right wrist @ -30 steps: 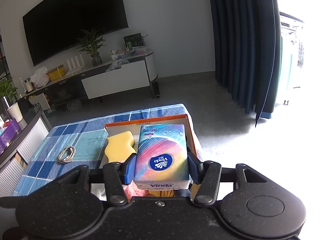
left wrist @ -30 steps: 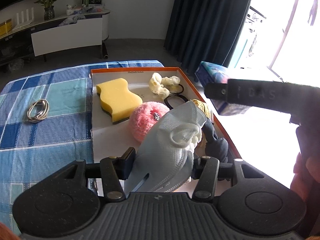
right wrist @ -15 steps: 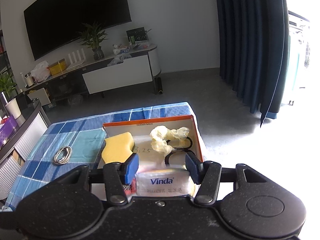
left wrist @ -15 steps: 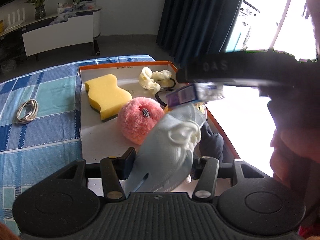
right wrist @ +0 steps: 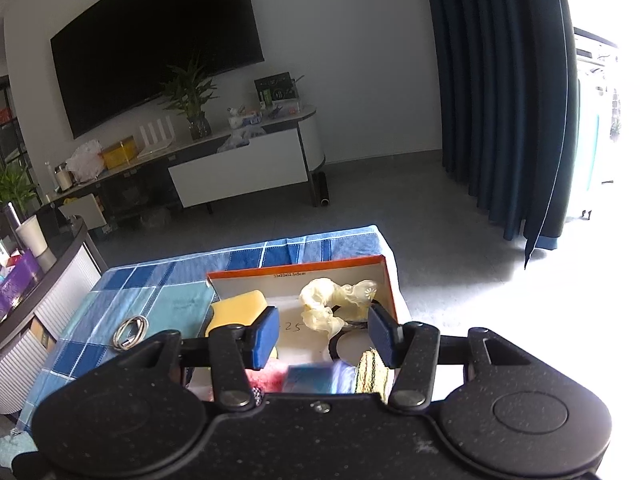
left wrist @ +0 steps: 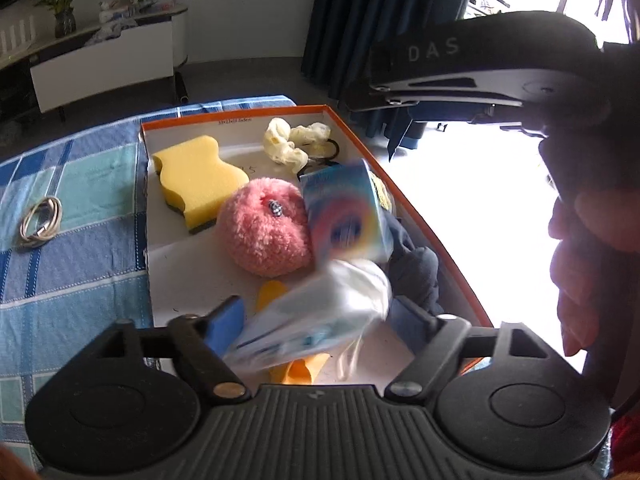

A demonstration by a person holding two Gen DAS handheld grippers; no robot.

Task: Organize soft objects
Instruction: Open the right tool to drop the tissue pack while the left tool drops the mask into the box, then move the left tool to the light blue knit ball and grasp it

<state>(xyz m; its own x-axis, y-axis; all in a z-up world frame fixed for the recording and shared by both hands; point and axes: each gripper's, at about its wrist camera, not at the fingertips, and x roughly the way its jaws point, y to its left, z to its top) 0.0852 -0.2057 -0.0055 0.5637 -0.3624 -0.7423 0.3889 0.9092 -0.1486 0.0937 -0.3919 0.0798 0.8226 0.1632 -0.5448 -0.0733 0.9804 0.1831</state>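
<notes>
Pale blue mask (left wrist: pixel 316 320) dropping, blurred, between the opening jaws of the left gripper (left wrist: pixel 316 320), pads no longer pressing it, over the near end of the box (left wrist: pixel 404 204). Tissue pack (left wrist: pixel 346 212) falling beside the pink pompom (left wrist: pixel 264 228); right gripper (right wrist: pixel 324 334) standing parted and empty above it. Step in hand, by judgement: releasing both items into the box. Next calling for: lifting clear, reaching for any remaining soft item. Lying outside on the blue checked cloth (left wrist: pixel 72 240): a cable (left wrist: pixel 40 222). Standing behind: TV (right wrist: pixel 156 40), cabinet, dark curtain (right wrist: pixel 496 92).
</notes>
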